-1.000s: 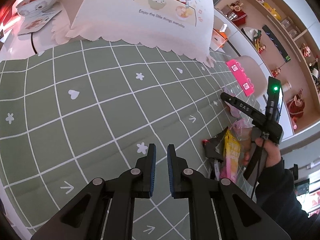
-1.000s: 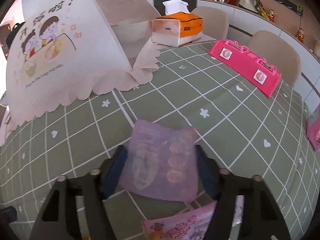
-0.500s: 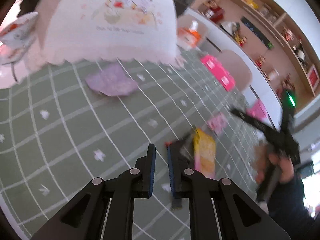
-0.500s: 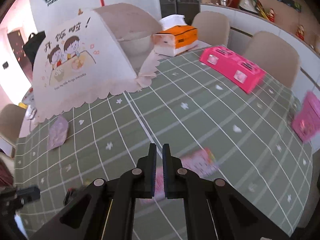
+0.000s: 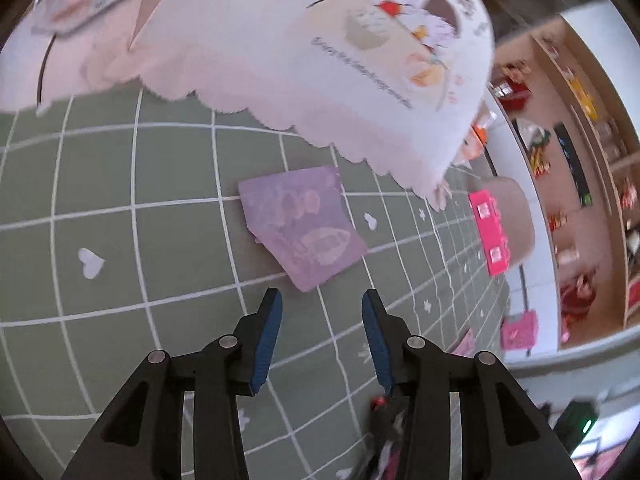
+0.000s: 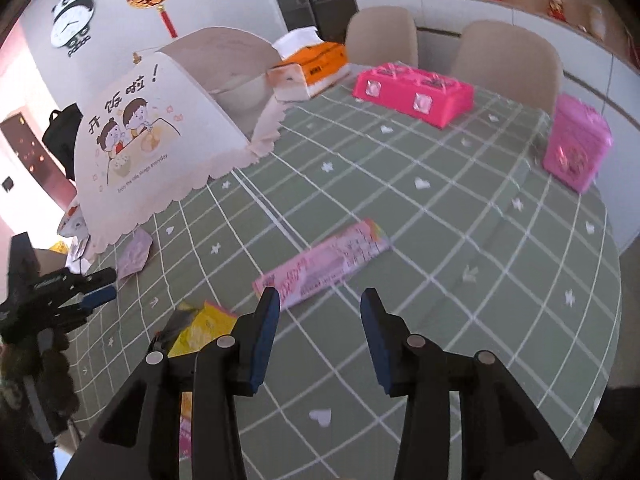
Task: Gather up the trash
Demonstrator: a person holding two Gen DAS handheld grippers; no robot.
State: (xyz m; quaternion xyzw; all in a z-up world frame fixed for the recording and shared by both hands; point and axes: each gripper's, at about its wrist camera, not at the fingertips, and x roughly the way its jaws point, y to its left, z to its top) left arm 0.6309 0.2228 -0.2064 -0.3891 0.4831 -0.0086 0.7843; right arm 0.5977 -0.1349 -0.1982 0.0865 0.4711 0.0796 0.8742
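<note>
The bench [image 6: 440, 216] wore a green cloth gridded in white, with a tall white scalloped food cover [image 6: 160, 148] on it. Only the right view showed the long pink wrapper [image 6: 324, 264] and crumpled yellow wrapper [image 6: 204, 328]. A flat purple wrapper [image 5: 304, 228] lay just ahead of the left gripper [image 5: 322, 300]; the right gripper [image 6: 316, 300] tilted down over the pink one. Both had just been opening their fingers, nothing between them.
</note>
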